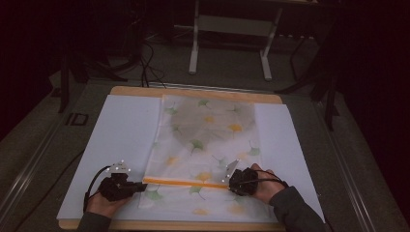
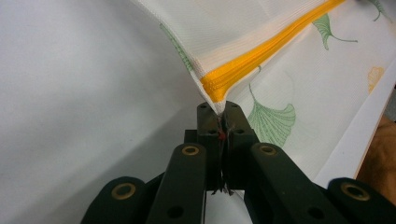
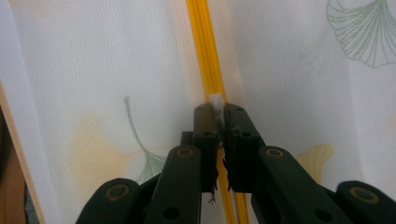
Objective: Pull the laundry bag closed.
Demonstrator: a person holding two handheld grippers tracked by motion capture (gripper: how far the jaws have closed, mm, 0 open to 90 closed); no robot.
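High view, cloth point(image 1: 209, 145): a pale sheet with green and yellow leaf prints, lying flat down the middle of a white board point(image 1: 123, 140).
High view, band point(image 1: 186, 182): an orange strip across the cloth's near part, stretched between the two grippers.
High view, left gripper point(image 1: 143, 184): at the cloth's left edge, on the band's end.
High view, right gripper point(image 1: 230, 183): on the band, inside the cloth's right edge.
Left gripper view, left gripper point(image 2: 222, 116): jaws pressed together, pinching the cloth corner where the band point(image 2: 261, 58) ends; the cloth lifts off the board there.
Right gripper view, right gripper point(image 3: 217, 114): jaws closed tight on a raised fold of cloth at the band point(image 3: 205, 51).
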